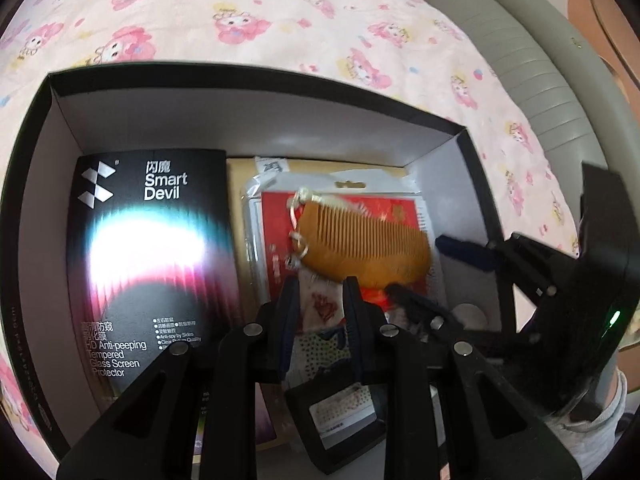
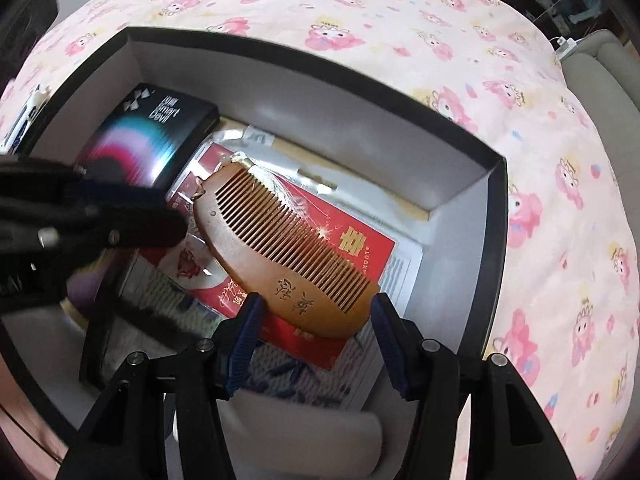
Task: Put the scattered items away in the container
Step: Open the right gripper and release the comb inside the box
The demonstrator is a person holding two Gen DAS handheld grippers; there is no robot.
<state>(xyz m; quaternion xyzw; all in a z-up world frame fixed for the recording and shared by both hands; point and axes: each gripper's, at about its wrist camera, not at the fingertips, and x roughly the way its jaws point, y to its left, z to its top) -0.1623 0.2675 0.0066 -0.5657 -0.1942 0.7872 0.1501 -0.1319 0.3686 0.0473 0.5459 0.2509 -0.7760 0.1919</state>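
The wooden comb (image 1: 368, 248) lies inside the open black cardboard box (image 1: 256, 80), resting on a red packet in a clear sleeve (image 1: 276, 240) at the right side of the box floor. In the left wrist view a black Smart Devil screen protector package (image 1: 148, 256) lies flat to the left of the red packet, just beside it, and the box sits on a bed sheet (image 1: 280, 12) printed with pink cartoon figures. The left gripper (image 1: 320, 292) hangs low over the box with its jaws a little apart, framing the lower end of the packet without pinching anything. The right gripper (image 1: 440, 264) reaches in from the right, its jaws spread around the near end of the comb. In the right wrist view the comb (image 2: 280, 248) runs diagonally across the red packet (image 2: 360, 240), teeth toward the far wall of the box (image 2: 320, 60). The right gripper (image 2: 316, 320) has its blue-padded jaws spread wide on either side of the comb's engraved end, with gaps at both pads. The left gripper (image 2: 160, 216) enters blurred from the left, above the Smart Devil package (image 2: 156, 136).
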